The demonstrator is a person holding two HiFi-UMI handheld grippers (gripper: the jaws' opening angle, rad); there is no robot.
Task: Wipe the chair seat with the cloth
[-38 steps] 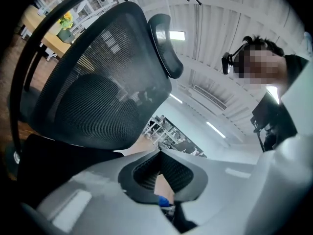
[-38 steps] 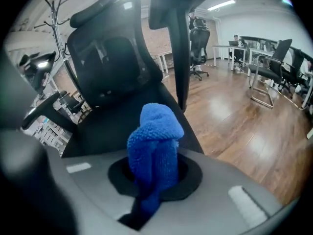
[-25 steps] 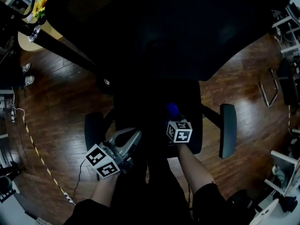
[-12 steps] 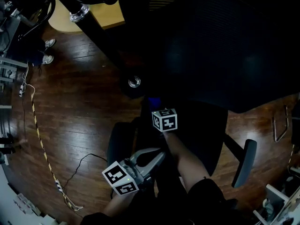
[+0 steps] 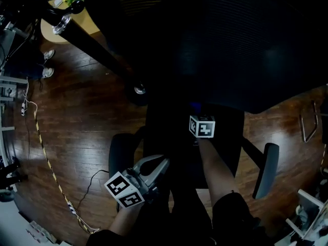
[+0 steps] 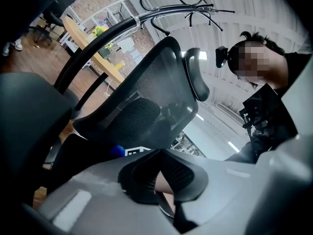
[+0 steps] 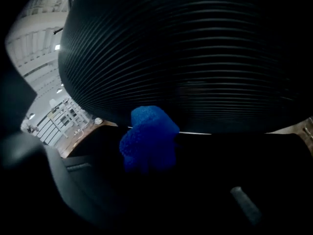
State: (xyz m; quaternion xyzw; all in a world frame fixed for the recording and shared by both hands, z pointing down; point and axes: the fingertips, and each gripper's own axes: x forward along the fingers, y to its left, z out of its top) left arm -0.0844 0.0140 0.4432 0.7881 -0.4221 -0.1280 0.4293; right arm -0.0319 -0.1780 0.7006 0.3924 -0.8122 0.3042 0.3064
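The black office chair fills the head view: its mesh backrest (image 5: 230, 45) is at the top and the dark seat (image 5: 169, 132) lies below it. My right gripper (image 5: 197, 114) is over the rear of the seat, close under the backrest. It is shut on a blue cloth (image 5: 195, 106). In the right gripper view the cloth (image 7: 149, 138) bunches in front of the ribbed backrest (image 7: 195, 58); the jaws are lost in the dark. My left gripper (image 5: 163, 162) hovers at the seat's front left edge, its pads together and holding nothing. The left gripper view also shows the cloth (image 6: 117, 151).
Two armrests (image 5: 120, 152) (image 5: 266, 168) flank the seat. A black pole with a round base (image 5: 139, 89) stands just left of the chair. A wooden table (image 5: 56, 29) is at the top left. A cable and striped tape (image 5: 46, 158) run over the wood floor.
My right gripper carried the cloth left across the rear of the seat, then back to the right. The left gripper stayed at the seat's front edge. The head camera shifted.
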